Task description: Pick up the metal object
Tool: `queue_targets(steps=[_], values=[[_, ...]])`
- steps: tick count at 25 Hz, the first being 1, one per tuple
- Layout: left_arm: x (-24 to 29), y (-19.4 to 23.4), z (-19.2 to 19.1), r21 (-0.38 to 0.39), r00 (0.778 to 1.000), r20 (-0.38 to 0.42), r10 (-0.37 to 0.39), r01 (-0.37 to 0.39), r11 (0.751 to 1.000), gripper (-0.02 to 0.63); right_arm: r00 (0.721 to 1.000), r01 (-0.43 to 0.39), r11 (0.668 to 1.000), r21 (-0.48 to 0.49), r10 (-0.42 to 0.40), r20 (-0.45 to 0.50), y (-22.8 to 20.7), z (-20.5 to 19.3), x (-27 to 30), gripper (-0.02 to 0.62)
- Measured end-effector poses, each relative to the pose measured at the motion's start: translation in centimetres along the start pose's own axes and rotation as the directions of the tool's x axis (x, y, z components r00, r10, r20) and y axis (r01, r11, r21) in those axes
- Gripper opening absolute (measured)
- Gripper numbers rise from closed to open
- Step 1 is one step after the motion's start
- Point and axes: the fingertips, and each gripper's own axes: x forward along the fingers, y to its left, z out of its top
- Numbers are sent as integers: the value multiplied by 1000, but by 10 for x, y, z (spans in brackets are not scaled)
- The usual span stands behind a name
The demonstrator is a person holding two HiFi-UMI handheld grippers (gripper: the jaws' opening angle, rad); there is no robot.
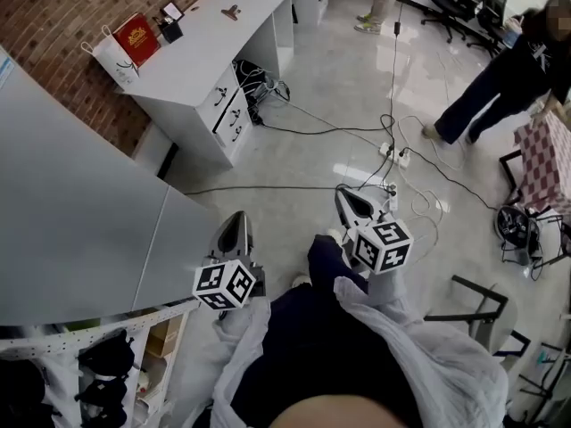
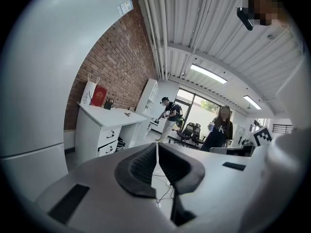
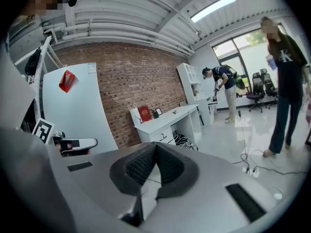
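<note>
The metal object [image 1: 232, 12] is a small brownish clip lying on the far end of the white desk [image 1: 201, 61]. It also shows tiny in the left gripper view, metal object [image 2: 127, 113], and in the right gripper view, metal object [image 3: 175, 111]. I hold both grippers close to my body, over the floor and well short of the desk. My left gripper [image 1: 237, 219] has its ribbed pads pressed together with nothing between them [image 2: 156, 147]. My right gripper [image 1: 346, 194] is likewise shut and empty [image 3: 155, 147].
A red and white paper bag [image 1: 125, 43] and small dark items stand at the desk's back. A large grey panel [image 1: 80, 230] fills the left. Cables and a power strip [image 1: 393, 154] lie on the glossy floor. A person [image 1: 500, 78] stands at far right, near office chairs [image 1: 464, 3].
</note>
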Motion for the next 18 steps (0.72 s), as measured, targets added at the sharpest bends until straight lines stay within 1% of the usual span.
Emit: queue_targets(steps=[3, 7, 11, 15, 18], values=[[15, 6, 1, 8, 1000, -1, 12, -12, 1000, 28, 1000, -23, 1000, -2, 23, -3, -2, 4, 19, 6], [46, 22, 7, -6, 999, 11, 37, -37, 999, 28, 998, -56, 998, -13, 55, -8, -12, 16, 58, 6], [95, 39, 27, -1, 998, 28, 65, -65, 998, 28, 997, -77, 997, -17, 77, -4, -35, 45, 105, 6], [146, 44, 47, 1, 997, 39, 61, -61, 998, 28, 996, -85, 996, -19, 85, -5, -62, 75, 147, 6], [181, 52, 58, -1, 997, 37, 75, -75, 997, 28, 996, -89, 996, -20, 89, -16, -79, 90, 177, 6]])
